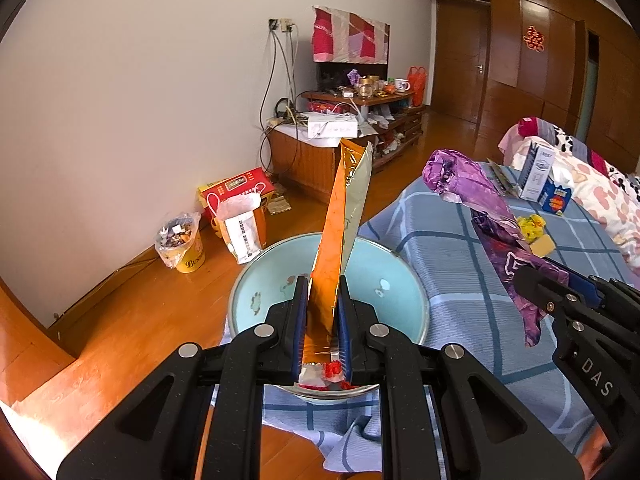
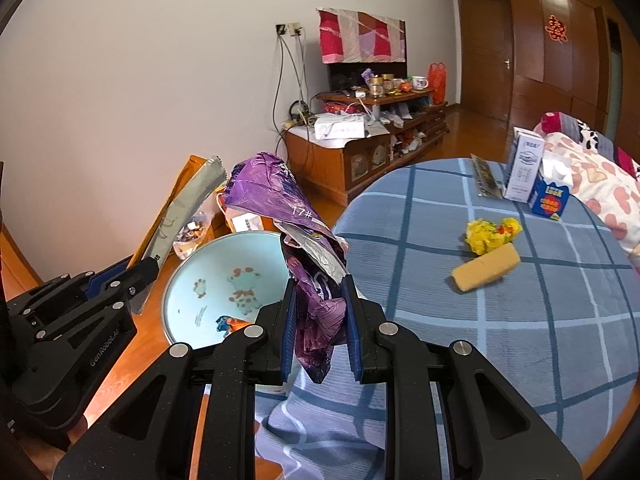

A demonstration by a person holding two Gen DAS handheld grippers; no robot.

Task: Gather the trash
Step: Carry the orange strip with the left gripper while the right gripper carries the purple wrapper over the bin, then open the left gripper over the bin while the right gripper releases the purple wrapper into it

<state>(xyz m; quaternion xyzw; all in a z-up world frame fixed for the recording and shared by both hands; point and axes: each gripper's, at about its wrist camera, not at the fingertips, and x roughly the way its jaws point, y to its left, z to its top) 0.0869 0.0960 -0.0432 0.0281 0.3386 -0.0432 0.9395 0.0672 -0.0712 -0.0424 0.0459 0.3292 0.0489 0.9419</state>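
My left gripper is shut on a long orange foil wrapper and holds it upright over a light blue basin. The wrapper also shows in the right wrist view, with the left gripper below it. My right gripper is shut on a crumpled purple wrapper, held at the basin's right rim. The purple wrapper also shows in the left wrist view. A small wrapper scrap lies in the basin.
The basin rests at the edge of a blue checked cloth. On it lie a yellow crumpled paper, a tan sponge block and cartons. A full bin and bags stand on the wooden floor by the wall.
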